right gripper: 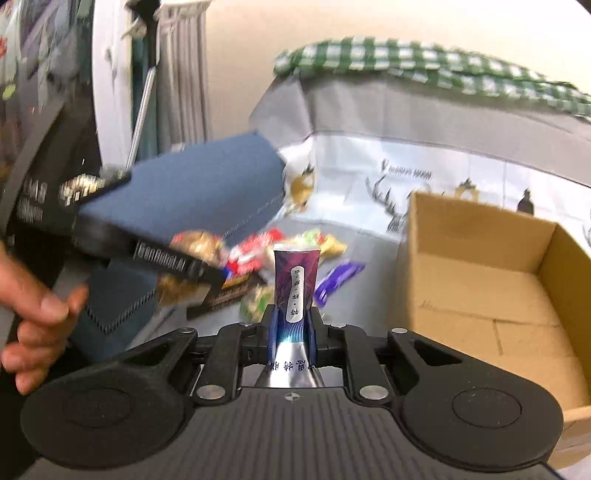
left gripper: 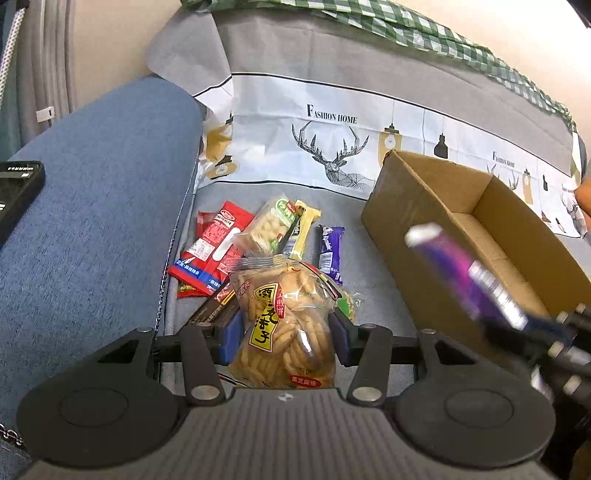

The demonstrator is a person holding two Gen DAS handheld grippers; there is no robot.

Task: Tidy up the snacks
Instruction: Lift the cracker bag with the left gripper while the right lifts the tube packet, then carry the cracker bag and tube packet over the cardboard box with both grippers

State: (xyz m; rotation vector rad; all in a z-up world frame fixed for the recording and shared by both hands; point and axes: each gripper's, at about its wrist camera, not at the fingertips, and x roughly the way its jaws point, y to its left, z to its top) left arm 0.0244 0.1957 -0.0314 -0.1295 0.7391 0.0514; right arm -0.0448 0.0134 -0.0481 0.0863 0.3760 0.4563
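Note:
My left gripper (left gripper: 284, 334) is shut on a clear bag of golden twisted biscuits (left gripper: 280, 302) with a yellow label, held above the snack pile. Below it on the grey seat lie a red packet (left gripper: 216, 247), a green-and-white packet (left gripper: 269, 225), a yellow bar (left gripper: 304, 230) and a purple bar (left gripper: 331, 253). My right gripper (right gripper: 293, 325) is shut on a purple and silver packet (right gripper: 295, 277), upright between its pads. That packet (left gripper: 461, 269) shows blurred in front of the open cardboard box (left gripper: 417, 192), which stands at the right (right gripper: 476, 221) with nothing inside.
A blue sofa armrest (left gripper: 92, 229) borders the pile on the left, with a black device (left gripper: 18, 192) on it. The deer-print cover (left gripper: 332, 155) and a green checked cloth (left gripper: 406, 26) drape the backrest. A person's hand (right gripper: 37, 310) holds the left gripper (right gripper: 166, 258).

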